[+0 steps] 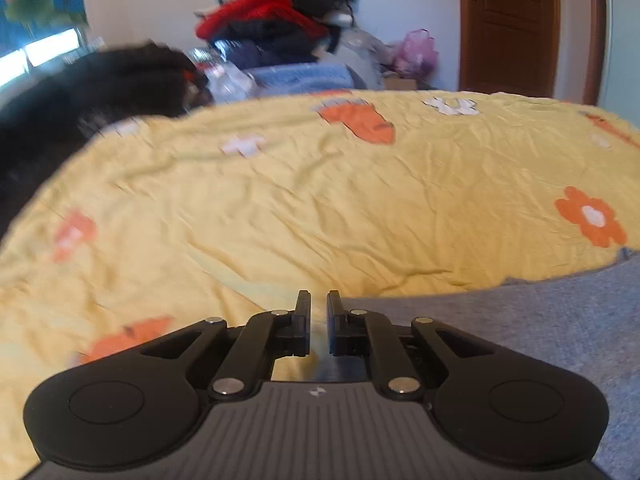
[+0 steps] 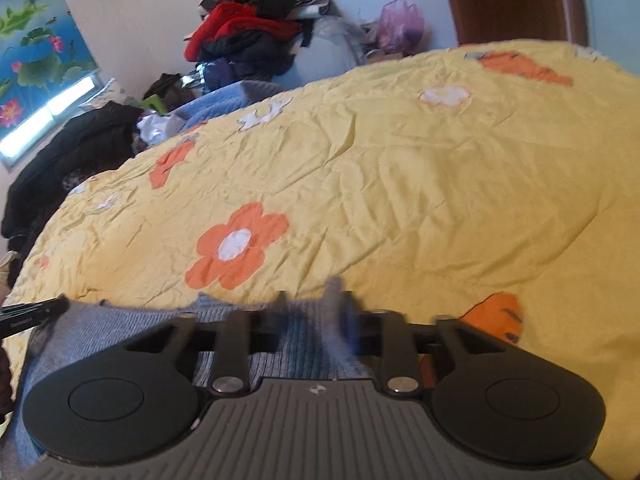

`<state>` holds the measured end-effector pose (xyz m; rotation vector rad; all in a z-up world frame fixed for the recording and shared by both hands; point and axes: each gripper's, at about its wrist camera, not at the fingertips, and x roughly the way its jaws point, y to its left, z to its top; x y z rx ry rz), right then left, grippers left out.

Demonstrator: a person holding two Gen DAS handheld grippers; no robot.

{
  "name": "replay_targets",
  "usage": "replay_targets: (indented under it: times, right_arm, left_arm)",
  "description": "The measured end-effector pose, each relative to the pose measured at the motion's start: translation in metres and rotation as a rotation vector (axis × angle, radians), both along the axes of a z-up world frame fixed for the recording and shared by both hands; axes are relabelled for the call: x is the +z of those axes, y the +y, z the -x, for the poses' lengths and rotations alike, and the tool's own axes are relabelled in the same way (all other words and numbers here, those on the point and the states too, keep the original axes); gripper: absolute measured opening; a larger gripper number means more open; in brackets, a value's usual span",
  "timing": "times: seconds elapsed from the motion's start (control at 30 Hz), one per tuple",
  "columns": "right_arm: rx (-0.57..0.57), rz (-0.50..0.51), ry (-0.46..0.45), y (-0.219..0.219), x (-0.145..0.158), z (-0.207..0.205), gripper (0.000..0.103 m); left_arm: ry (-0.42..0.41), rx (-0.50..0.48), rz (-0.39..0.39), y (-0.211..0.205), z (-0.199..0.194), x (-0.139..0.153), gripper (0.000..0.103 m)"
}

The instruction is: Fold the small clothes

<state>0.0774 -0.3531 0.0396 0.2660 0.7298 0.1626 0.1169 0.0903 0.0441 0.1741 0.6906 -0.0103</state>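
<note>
Just right of the left claw (image 1: 319, 322), grey-blue garment (image 1: 540, 320)

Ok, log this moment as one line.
stage: start of fold | left gripper: shut, at sweater edge, grip unclear | right gripper: part open over sweater | surface: yellow bedspread

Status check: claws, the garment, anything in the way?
Left claw shut, nothing visibly pinched. Right claw part-open astride grey-blue knit garment. Yellow quilt ahead unobstructed.
</note>
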Motion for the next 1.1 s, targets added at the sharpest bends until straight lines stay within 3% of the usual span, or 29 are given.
replay_targets:
  times: [0.07, 0.13, 0.2, 0.33, 0.4, 0.5, 0.6, 0.7, 0.8, 0.9, 0.97, 1.03, 1.1]
  right_arm:
    - [-0.002, 0.045, -0.102, 0.011, 0.019, 0.015, 0.061]
    - [0.052, 0.018, -0.143, 0.027, 0.03, 0.024, 0.061]
    - [0.117, 0.035, -0.118, 0.054, 0.028, 0.022, 0.061]
    - [0.189, 0.195, -0.051, 0.099, 0.0, 0.012, 0.059]
    - [0.182, 0.243, -0.029, 0.102, -0.017, 0.008, 0.061]
    - [0.173, 0.205, -0.057, 0.095, -0.019, 0.013, 0.064]
    - [0.187, 0.23, -0.058, 0.1, -0.019, 0.013, 0.068]
    - [0.145, 0.252, -0.056, 0.105, -0.012, 0.018, 0.064]
    - [0.16, 0.176, -0.104, 0.111, 0.004, 0.042, 0.066]
    - [0.249, 0.211, -0.115, 0.134, 0.003, 0.056, 0.079]
    - [0.275, 0.278, -0.077, 0.143, -0.012, 0.052, 0.08]
    - [0.262, 0.216, -0.087, 0.134, -0.021, 0.049, 0.088]
    - [0.244, 0.158, -0.079, 0.124, -0.021, 0.047, 0.089]
  left_arm:
    - [-0.069, -0.01, -0.039, -0.011, 0.013, 0.012, 0.01]
    - [-0.082, -0.046, -0.013, -0.024, 0.018, 0.017, 0.01]
    - [-0.056, -0.067, 0.004, -0.037, 0.016, 0.012, 0.01]
    - [0.045, -0.041, 0.014, -0.049, 0.001, -0.022, 0.01]
    - [-0.007, -0.045, 0.003, -0.047, 0.007, -0.031, 0.01]
    - [-0.012, -0.044, -0.001, -0.047, 0.007, -0.031, 0.01]
    - [-0.017, -0.039, 0.004, -0.047, 0.005, -0.031, 0.01]
    - [-0.018, -0.036, 0.019, -0.045, 0.006, -0.031, 0.01]
    - [-0.019, -0.032, 0.025, -0.045, 0.007, -0.031, 0.01]
    - [-0.023, -0.034, 0.009, -0.047, 0.007, -0.032, 0.01]
    - [-0.025, -0.033, 0.014, -0.046, 0.007, -0.032, 0.01]
    - [-0.028, -0.028, 0.019, -0.045, 0.007, -0.032, 0.011]
    - [-0.039, -0.003, 0.009, -0.042, 0.01, -0.029, 0.016]
